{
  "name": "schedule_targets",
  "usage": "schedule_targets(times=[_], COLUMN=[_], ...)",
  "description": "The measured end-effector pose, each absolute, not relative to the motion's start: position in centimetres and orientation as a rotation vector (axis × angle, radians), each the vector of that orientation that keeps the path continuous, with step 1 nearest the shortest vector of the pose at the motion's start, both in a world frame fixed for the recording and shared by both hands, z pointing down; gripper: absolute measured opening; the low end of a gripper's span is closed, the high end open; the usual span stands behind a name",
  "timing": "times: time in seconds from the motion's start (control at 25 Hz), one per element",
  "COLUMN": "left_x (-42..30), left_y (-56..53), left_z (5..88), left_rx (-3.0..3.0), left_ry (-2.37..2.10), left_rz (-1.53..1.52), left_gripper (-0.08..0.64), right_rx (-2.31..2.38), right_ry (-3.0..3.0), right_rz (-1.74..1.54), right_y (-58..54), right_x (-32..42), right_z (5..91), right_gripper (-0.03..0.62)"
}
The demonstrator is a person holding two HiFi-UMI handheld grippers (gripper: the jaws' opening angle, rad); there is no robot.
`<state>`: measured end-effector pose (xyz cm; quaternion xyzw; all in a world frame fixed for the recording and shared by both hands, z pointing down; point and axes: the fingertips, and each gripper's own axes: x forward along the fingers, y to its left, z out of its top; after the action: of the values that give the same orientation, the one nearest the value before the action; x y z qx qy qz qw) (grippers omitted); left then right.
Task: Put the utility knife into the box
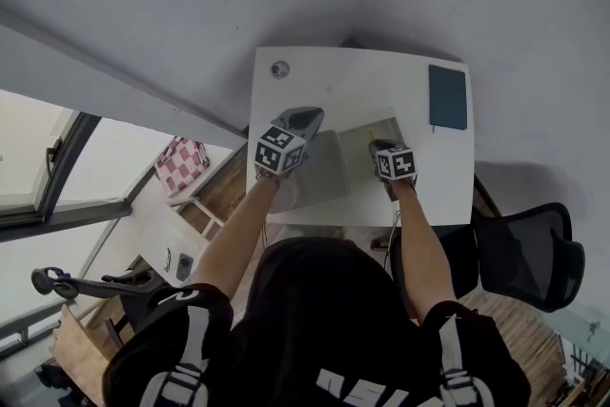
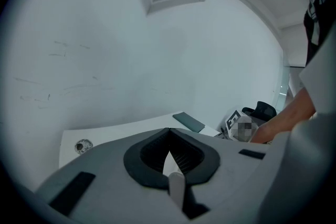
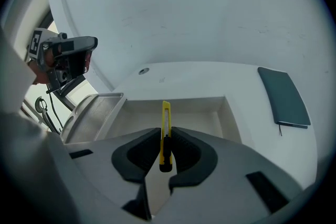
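Right gripper [image 3: 167, 132]: is clamping the yellow utility knife [image 3: 166, 112] upright between its jaws.
Open white box [image 3: 199, 113]: is lying just ahead, below the knife; advise lowering inside the walls before releasing.
Left gripper [image 2: 168, 130]: is idling, jaws together, empty.

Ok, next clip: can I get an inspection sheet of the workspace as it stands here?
Surface: white table set against a white wall.
Job's things: yellow utility knife, clamped and pointing out over the open white box; not yet released.
Clutter: dark notebook right of the box; grey lid beside it on the left; round grommet near the far edge.
Grippers: right gripper shut on the knife; left gripper shut with nothing between its jaws, held up to the left of the box.
Cables: dark cable hanging beyond the table's left edge.
Surroundings: black office chair; checked stool.
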<state>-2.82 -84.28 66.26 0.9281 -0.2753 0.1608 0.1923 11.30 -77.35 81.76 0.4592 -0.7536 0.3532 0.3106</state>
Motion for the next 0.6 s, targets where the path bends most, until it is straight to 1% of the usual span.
schedule_targets(times=[0.24, 0.44, 0.6], left_x=[-3.4, -3.5, -3.5], left_y=[-84.6, -84.3, -83.7], left_z=[66.5, 66.2, 65.5], left_rx=[2.6, 2.605, 2.617], left_ry=[-0.78, -0.787, -0.796], left_rz=[0.461, 0.463, 0.455], left_gripper=[0.025, 0.025, 0.025], right_rx=[1.211, 1.22, 1.263], right_ry=[-1.972, -1.989, -2.019], right_rz=[0.946, 0.962, 0.931], right_y=[-77.6, -77.6, -77.7], right_x=[11.1, 11.0, 11.2], right_z=[82.4, 82.2, 80.4], right_gripper=[0.078, 0.103, 0.104])
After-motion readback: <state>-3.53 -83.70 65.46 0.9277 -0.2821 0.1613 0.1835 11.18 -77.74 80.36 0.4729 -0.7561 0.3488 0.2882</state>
